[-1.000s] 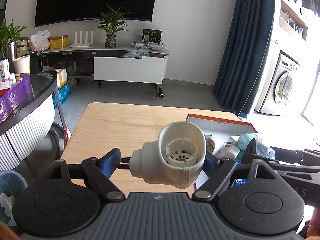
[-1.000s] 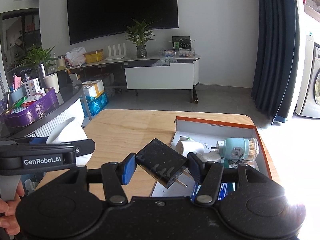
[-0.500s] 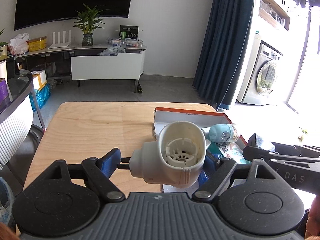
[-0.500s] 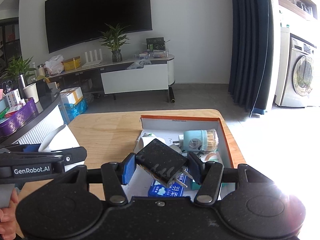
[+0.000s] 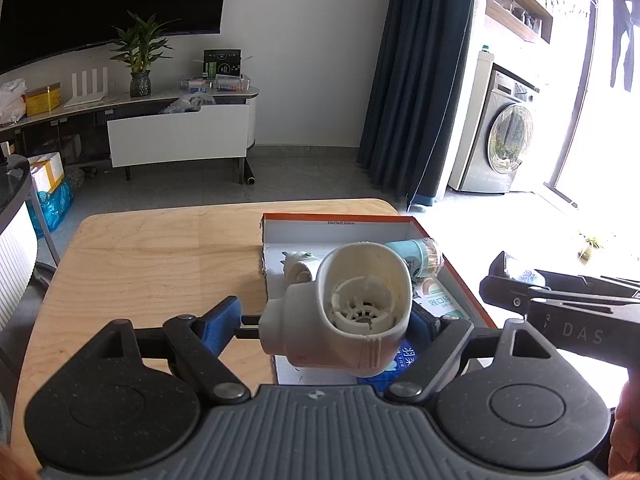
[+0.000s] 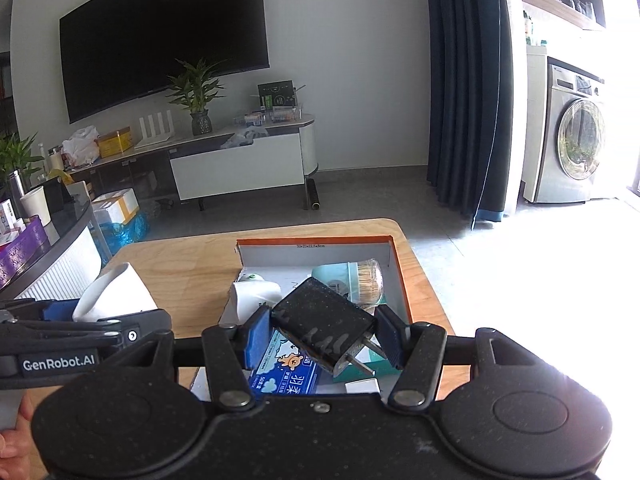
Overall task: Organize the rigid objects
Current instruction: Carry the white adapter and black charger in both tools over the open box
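My left gripper (image 5: 324, 322) is shut on a white plastic nozzle piece (image 5: 344, 312) and holds it above the near left edge of an orange-rimmed white box (image 5: 336, 222). My right gripper (image 6: 322, 336) is shut on a black plug adapter (image 6: 326, 328), prongs pointing down right, above the box (image 6: 312, 242). The box holds a teal toothpick jar (image 6: 348, 280), a white plug (image 6: 254, 294), a blue tissue pack (image 6: 286, 374) and other small items. The left gripper with its nozzle piece (image 6: 114, 294) shows at the left of the right wrist view.
The box sits on the right side of a light wooden table (image 5: 160, 256). A dark counter with a purple basket (image 6: 20, 248) stands to the left. A TV stand, plant, curtain and washing machine (image 6: 576, 148) lie beyond the table.
Both grippers have moved right and forward over the box, each still holding its object. The box contents now lie directly under the right gripper.
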The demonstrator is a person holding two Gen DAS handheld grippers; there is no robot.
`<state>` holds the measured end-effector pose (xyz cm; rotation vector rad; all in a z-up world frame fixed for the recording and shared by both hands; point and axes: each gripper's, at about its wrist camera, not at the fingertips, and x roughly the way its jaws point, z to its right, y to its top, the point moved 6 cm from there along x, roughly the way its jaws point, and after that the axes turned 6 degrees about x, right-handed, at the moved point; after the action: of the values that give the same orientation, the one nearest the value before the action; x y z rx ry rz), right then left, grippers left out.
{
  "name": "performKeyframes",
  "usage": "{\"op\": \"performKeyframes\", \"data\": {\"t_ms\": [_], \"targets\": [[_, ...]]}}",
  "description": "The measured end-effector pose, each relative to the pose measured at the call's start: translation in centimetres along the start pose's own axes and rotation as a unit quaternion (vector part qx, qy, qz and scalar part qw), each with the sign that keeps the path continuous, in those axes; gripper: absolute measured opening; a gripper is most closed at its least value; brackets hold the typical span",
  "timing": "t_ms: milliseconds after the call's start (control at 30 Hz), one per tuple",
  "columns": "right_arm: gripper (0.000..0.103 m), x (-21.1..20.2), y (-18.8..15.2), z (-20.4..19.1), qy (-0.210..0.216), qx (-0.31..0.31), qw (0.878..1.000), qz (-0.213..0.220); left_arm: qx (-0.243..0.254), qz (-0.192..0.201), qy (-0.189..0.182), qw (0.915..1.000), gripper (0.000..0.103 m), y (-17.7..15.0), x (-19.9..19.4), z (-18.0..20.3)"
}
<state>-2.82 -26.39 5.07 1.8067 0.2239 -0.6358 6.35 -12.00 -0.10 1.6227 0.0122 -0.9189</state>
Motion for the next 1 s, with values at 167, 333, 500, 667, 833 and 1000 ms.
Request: {"op": "performKeyframes", "data": {"t_ms": [167, 333, 500, 667, 833, 1000], "targets": [[0.068, 0.0, 0.2, 0.5, -0.004, 0.005, 1.0, 0.002, 0.008, -0.001, -0.006, 0.9999, 0.085, 0.4, 0.6, 0.5], [0.068, 0.4, 0.4, 0.9, -0.005, 0.008, 1.0, 0.002, 0.014, -0.003, -0.011, 0.9998, 0.085, 0.6, 1.1, 0.9], [0.068, 0.6, 0.7, 1.1, -0.006, 0.009, 1.0, 0.003, 0.02, -0.004, -0.015, 0.9997, 0.085, 1.0, 1.6, 1.4], [0.068, 0.9, 1.0, 1.3, -0.006, 0.009, 1.0, 0.003, 0.024, -0.005, -0.018, 0.9995, 0.085, 1.4, 2.1, 1.6], [0.068, 1.2, 1.3, 1.5, -0.007, 0.01, 1.0, 0.004, 0.028, -0.006, -0.02, 0.9994, 0.085, 1.6, 2.5, 1.9], [0.068, 1.4, 1.6, 1.6, -0.008, 0.009, 1.0, 0.007, 0.029, -0.006, -0.02, 0.9994, 0.085, 1.7, 2.7, 2.1]]}}
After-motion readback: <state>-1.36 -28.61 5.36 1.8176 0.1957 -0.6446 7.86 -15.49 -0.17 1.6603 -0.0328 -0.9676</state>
